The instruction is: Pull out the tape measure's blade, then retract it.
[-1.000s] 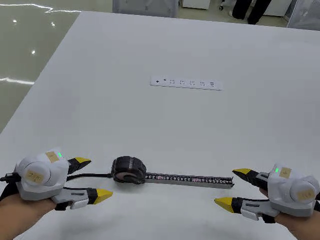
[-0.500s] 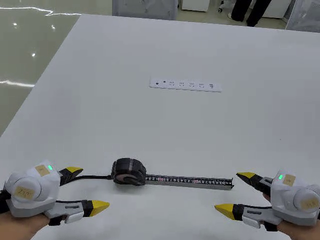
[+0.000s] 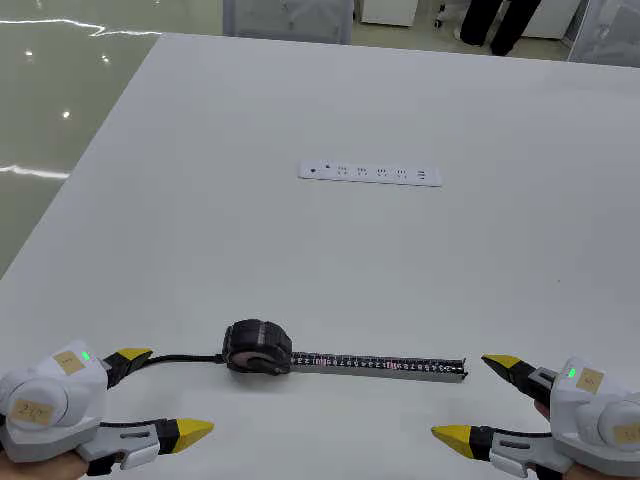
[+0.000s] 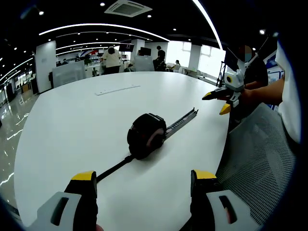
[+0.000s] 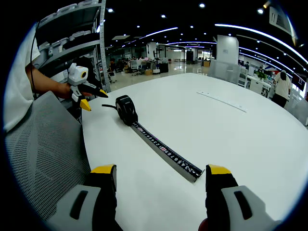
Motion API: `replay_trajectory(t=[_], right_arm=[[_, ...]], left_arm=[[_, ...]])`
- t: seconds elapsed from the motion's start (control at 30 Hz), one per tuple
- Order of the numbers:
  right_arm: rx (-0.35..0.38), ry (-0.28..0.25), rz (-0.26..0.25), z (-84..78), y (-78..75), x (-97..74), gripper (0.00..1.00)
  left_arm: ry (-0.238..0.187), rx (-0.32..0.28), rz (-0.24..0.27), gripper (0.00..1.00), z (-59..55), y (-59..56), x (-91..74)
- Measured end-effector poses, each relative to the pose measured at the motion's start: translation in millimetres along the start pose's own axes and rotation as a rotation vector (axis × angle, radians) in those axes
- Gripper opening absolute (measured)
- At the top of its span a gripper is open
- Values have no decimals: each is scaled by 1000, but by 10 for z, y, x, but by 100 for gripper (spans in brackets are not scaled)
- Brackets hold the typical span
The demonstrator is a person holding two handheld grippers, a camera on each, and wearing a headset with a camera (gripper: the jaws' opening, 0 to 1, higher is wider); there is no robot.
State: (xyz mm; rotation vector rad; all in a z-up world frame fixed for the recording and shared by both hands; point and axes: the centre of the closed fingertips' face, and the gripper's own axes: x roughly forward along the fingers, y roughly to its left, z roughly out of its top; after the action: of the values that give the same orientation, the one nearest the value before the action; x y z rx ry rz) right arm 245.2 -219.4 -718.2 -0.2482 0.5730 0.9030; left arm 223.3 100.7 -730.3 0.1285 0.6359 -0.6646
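A black tape measure (image 3: 257,347) lies on the white table (image 3: 330,250) near its front edge. Its blade (image 3: 380,364) is drawn out to the right and lies flat; a black strap (image 3: 185,355) trails left from the case. My left gripper (image 3: 165,395) stands open to the left of the case (image 4: 147,135), apart from it, with nothing between its yellow fingertips (image 4: 83,176). My right gripper (image 3: 490,400) is open just right of the blade's end (image 5: 195,172), not touching it. Across the table, the left gripper (image 5: 91,98) appears in the right gripper view.
A white power strip (image 3: 370,173) lies at the table's middle, well beyond the tape. A grey mesh chair back (image 5: 43,144) stands close at the table's near edge. Shelving and people are in the far room.
Both grippers have drawn back toward the table's near edge, away from the tape. The tape measure and its extended blade have stayed put.
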Motion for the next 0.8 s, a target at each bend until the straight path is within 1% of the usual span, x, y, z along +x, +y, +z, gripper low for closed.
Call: replay_trajectory(t=[0.2, 0.5, 0.8], right_arm=[[18, -8, -15, -27, 29, -45, 75], [28, -4, -22, -82, 76, -81, 78], [46, -19, -27, -73, 117, -109, 81]], left_arm=[[-3, -13, 5, 77, -54, -11, -37], [-13, -32, 10, 78, -76, -37, -86], [-20, -52, 20, 80, -109, -71, -140]])
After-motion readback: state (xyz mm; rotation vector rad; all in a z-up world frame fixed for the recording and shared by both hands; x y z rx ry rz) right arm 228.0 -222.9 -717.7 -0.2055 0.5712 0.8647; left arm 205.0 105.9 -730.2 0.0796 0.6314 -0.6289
